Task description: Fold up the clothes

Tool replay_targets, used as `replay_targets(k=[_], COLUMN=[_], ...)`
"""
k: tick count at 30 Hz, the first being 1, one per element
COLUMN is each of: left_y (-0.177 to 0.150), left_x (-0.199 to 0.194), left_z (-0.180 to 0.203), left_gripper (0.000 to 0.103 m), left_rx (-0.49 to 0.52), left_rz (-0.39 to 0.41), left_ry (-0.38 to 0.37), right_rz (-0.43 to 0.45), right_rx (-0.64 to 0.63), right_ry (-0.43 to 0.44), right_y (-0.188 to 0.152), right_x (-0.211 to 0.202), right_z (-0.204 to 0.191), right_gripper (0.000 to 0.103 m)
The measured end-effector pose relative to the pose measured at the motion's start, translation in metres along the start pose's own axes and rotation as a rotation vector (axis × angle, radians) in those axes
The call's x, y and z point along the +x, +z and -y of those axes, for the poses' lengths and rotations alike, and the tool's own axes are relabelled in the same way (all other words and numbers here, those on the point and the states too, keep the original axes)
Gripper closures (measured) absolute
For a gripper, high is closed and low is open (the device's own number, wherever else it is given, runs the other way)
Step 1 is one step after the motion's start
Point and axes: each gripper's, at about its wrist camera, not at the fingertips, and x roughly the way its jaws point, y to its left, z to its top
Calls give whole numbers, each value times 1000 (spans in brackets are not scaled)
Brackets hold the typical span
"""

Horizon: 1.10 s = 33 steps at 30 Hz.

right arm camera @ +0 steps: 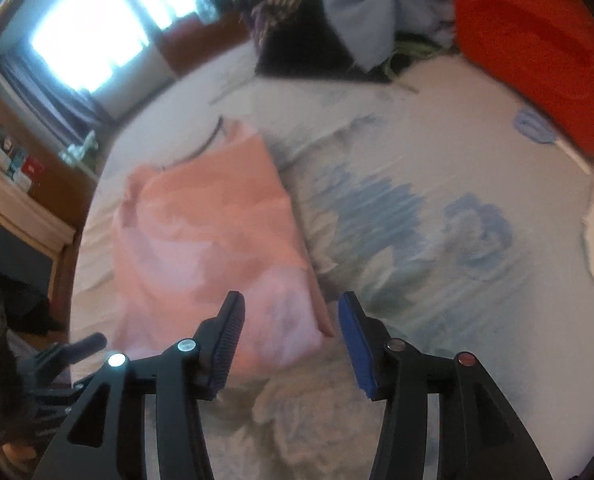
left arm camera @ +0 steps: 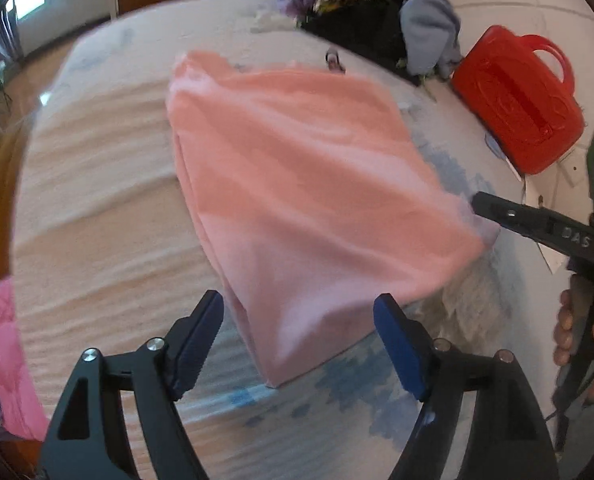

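Looking down along both grippers, we are seeing the pink garment point(left arm camera: 297, 200) lying folded flat on the bed point(left arm camera: 97, 208), its near edge just ahead of our fingers. We are keeping the left gripper point(left arm camera: 299, 344) spread wide with nothing pinched, the cloth's near corner lying in the gap below. We are holding the right gripper point(right arm camera: 291, 344) partly apart and empty too, over the garment's near right corner. We are judging the fabric as light, soft and limp, so it is likely sagging and slipping out of line when lifted; taking hold at the two near corners, through all layers, seems the surest way for a further fold. Around it, we are noting a red plastic case point(left arm camera: 517, 100) well off to the right, a heap of dark and grey clothes point(left arm camera: 377, 12) at the far end, and another pink cloth point(left arm camera: 5, 360) at the left edge. Nothing is blocking the garment itself.
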Motion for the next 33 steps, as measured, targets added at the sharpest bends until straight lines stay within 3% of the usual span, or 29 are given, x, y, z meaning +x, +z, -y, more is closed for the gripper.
replay_targets(k=[2, 3, 4, 6, 10, 12, 14, 16, 18, 24, 29, 32, 33], left_y=[-2, -3, -3, -4, -24, -43, -60, -73, -74, -41, 5, 26, 31], left_x=[2, 2, 0, -12, -44, -50, -41, -28, -31, -66, -67, -64, -65], left_z=[6, 10, 11, 7, 8, 14, 14, 14, 16, 11, 10, 7, 7], left_gripper=[54, 83, 91, 96, 96, 96, 96, 95, 92, 91, 86, 59, 44], left_rx=[58, 94, 113, 98, 139, 193, 203, 207, 233, 279, 369, 418, 432], left_rz=[4, 13, 23, 55, 127, 123, 64, -11, -10, 36, -1, -26, -23], left_ry=[22, 43, 59, 51, 29, 22, 17, 10, 19, -1, -33, -62, -66], right_rz=[-29, -23, 0, 86, 231, 204, 156, 93, 30, 151, 168, 165, 161], right_rx=[-26, -53, -78, -81, -6, 21, 49, 92, 135, 217, 289, 340, 360], right_ry=[-4, -8, -25, 5, 149, 132, 94, 41, -13, -10, 27, 25, 18], right_y=[-2, -3, -5, -11, -39, -54, -67, -77, -86, -107, -122, -131, -133], right_x=[13, 14, 10, -10, -59, -58, -50, -38, -26, -72, -85, -82, -79], right_z=[-5, -10, -15, -17, -1, 8, 17, 27, 37, 27, 1, -12, -17], right_gripper=[72, 101, 100, 100, 100, 100, 99, 92, 89, 88, 88, 83, 83])
